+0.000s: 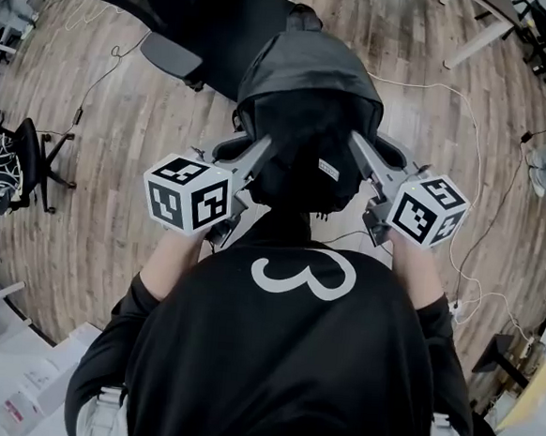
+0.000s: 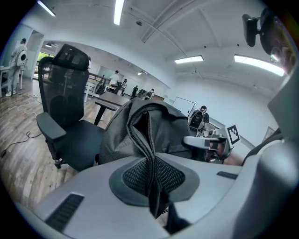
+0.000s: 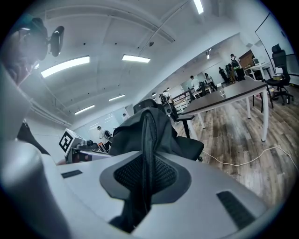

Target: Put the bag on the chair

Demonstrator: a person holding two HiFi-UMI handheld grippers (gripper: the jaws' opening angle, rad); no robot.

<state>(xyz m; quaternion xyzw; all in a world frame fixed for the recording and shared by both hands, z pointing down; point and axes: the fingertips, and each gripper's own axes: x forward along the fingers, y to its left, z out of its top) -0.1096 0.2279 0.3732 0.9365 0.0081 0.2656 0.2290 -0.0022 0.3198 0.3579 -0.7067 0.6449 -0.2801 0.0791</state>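
Note:
A dark grey backpack (image 1: pixel 310 102) hangs in the air between my two grippers, just in front of the person. My left gripper (image 1: pixel 259 155) is shut on the bag's left side, pinching a zippered fold of the backpack (image 2: pixel 145 140). On the other side my right gripper (image 1: pixel 361 152) is shut on a fold of the backpack (image 3: pixel 148 140). The black mesh office chair (image 1: pixel 190 22) stands right behind the bag, with its seat partly hidden by it. In the left gripper view the chair (image 2: pixel 65 121) is to the left of the bag.
Cables (image 1: pixel 469 115) trail over the wooden floor on the right. A second dark chair (image 1: pixel 13 168) stands at the left edge. A white table leg (image 1: pixel 475 40) is at the top right. A long table (image 3: pixel 224 95) and people stand further off.

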